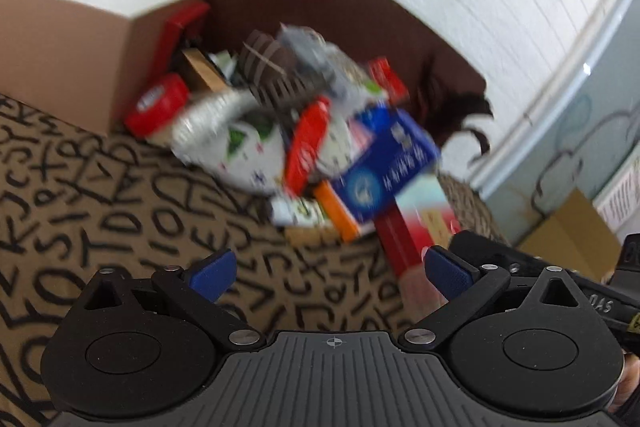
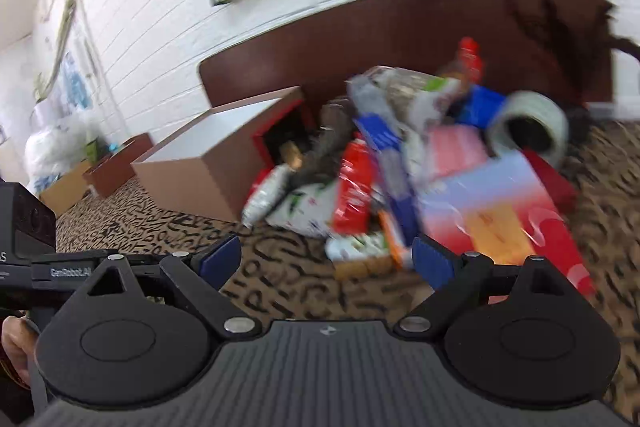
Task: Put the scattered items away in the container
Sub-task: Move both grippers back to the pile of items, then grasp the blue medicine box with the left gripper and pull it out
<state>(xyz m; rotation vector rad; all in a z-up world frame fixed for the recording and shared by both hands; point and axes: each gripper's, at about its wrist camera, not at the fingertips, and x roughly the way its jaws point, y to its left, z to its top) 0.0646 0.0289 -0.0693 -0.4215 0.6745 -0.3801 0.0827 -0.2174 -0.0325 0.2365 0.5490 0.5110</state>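
Open brown box (image 1: 80, 39) sits left of the blurred pile of packets (image 1: 320, 143) on the lettered cloth (image 1: 100, 195); blue carton (image 1: 384, 171) on the pile's right. My left gripper (image 1: 328, 273) and right gripper (image 2: 326, 261) hover before the pile, jaws apart, empty.

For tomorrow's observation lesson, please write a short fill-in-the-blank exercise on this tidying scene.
1. The brown box with the white inside holds ____.
2. The pile lies on a cloth printed with black ____.
3. Both the left gripper and the right gripper stand ____.

Answers: nothing; letters; open
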